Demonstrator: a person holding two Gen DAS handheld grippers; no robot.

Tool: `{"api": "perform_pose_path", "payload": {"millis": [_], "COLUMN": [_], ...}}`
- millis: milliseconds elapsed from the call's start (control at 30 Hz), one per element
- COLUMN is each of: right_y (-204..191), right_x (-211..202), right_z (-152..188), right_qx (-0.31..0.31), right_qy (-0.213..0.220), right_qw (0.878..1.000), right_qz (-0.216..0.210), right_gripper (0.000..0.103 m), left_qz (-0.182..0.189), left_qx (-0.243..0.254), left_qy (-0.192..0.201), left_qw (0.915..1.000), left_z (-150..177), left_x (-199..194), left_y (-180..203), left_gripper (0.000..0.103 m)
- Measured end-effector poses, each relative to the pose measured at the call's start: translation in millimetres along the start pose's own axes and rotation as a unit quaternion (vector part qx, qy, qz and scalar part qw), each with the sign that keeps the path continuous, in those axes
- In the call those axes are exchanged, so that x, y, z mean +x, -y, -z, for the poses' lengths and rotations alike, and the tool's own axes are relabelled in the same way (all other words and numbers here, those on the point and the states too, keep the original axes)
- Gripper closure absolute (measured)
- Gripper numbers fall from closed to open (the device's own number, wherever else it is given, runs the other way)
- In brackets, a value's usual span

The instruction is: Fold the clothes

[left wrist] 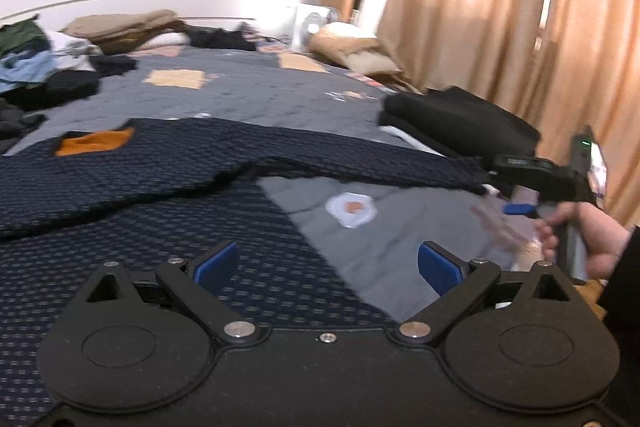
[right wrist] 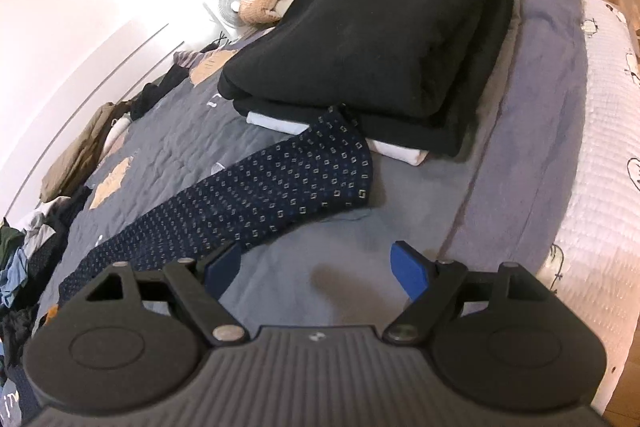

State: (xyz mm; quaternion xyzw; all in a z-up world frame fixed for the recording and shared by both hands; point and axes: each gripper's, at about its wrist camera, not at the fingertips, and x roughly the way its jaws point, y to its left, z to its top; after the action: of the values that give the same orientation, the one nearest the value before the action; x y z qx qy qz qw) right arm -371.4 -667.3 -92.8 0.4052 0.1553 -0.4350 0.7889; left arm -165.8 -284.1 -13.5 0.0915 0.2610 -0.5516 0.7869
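Both grippers' fingers [left wrist: 216,263] stand wide and empty over the navy patterned shirt [left wrist: 120,187], spread unfolded on the bed [left wrist: 248,95] near a folded black stack [right wrist: 360,39]; an unsorted pile [left wrist: 36,67] waits far left.

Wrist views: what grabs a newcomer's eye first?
The navy patterned shirt spread across the grey bedspread, its orange collar lining showing and one sleeve reaching toward the folded black stack near the bed's edge. Then the unsorted clothes pile by the headboard. Both grippers, left and right, are open and empty.
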Motion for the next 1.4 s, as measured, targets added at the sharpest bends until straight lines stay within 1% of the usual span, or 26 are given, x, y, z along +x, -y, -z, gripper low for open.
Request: {"api": "perform_pose_path", "payload": {"millis": [67, 167, 300, 400, 500, 667, 833, 933, 1000, 1033, 1067, 1100, 1167, 1200, 1233, 1300, 1400], "right_y": [4.9, 14.4, 21.3, 19.4, 16.8, 16.0, 22.5, 21.0, 18.0, 16.5, 15.5, 16.1, 18.3, 19.8, 20.0, 13.6, -11.7], "right_x": [3.0, 8.4, 19.8, 27.3, 34.3, 45.3, 59.7, 68.6, 70.7, 71.7, 72.6, 72.9, 73.3, 73.4, 73.4, 70.4, 58.4], "right_z": [-1.7, -3.1, -2.7, -4.9, -9.5, -15.1, -18.6, -20.7, -23.0, -24.2, -25.2, -25.6, -26.2, -26.4, -26.9, -28.3, -32.4], "right_qx": [0.017, 0.065, 0.117, 0.127, 0.131, 0.145, 0.168, 0.155, 0.138, 0.129, 0.121, 0.12, 0.122, 0.125, 0.125, 0.111, 0.044], "right_qy": [-0.004, -0.012, -0.016, -0.01, -0.002, 0.0, 0.002, -0.005, -0.006, -0.007, -0.007, -0.005, -0.001, 0.0, 0.001, 0.013, 0.042], "right_qw": [1.0, 0.998, 0.992, 0.991, 0.99, 0.988, 0.984, 0.986, 0.989, 0.99, 0.991, 0.992, 0.992, 0.992, 0.992, 0.993, 0.997], "right_qz": [-0.004, -0.023, -0.038, -0.041, -0.049, -0.059, -0.062, -0.056, -0.052, -0.05, -0.047, -0.041, -0.029, -0.029, -0.034, -0.036, -0.044], "right_gripper": [0.021, 0.021, 0.021, 0.021, 0.021, 0.022, 0.022, 0.022, 0.025, 0.029, 0.039, 0.046, 0.082, 0.091, 0.095, 0.096, 0.096], "left_qz": [-0.001, 0.0, -0.003, -0.015, -0.017, -0.018, -0.021, -0.025, -0.026, -0.026, -0.027, -0.027, -0.029, -0.03, -0.031, -0.033, -0.033], "left_qx": [0.018, 0.038, 0.041, 0.048, 0.044, 0.042, 0.038, 0.036, 0.035, 0.035, 0.034, 0.033, 0.032, 0.032, 0.032, 0.031, 0.028], "left_qy": [-0.003, -0.008, -0.014, -0.01, -0.012, -0.012, -0.014, -0.017, -0.016, -0.015, -0.015, -0.015, -0.016, -0.016, -0.017, -0.017, -0.014], "left_qw": [0.9998, 0.9992, 0.9991, 0.9987, 0.9988, 0.9989, 0.999, 0.9989, 0.9989, 0.9989, 0.999, 0.999, 0.9989, 0.9989, 0.9989, 0.9988, 0.999], "left_z": [3.7, 9.6, 13.2, 13.9, 14.1, 13.9, 14.7, 14.7, 14.0, 13.6, 13.3, 13.5, 14.2, 14.2, 14.1, 13.5, 11.9], "left_x": [2.9, 6.2, 11.7, 10.7, 11.0, 10.7, 11.7, 13.5, 12.9, 12.4, 12.4, 12.3, 12.0, 12.1, 12.2, 11.9, 10.5], "left_y": [9.3, 18.1, 18.6, 18.3, 16.9, 16.3, 14.2, 13.4, 12.9, 12.3, 11.8, 11.3, 10.3, 9.9, 9.6, 9.0, 8.1], "left_gripper": [0.007, 0.007, 0.007, 0.007, 0.007, 0.007, 0.007, 0.007, 0.007, 0.007, 0.006, 0.007, 0.007, 0.006, 0.007, 0.007, 0.006]}}
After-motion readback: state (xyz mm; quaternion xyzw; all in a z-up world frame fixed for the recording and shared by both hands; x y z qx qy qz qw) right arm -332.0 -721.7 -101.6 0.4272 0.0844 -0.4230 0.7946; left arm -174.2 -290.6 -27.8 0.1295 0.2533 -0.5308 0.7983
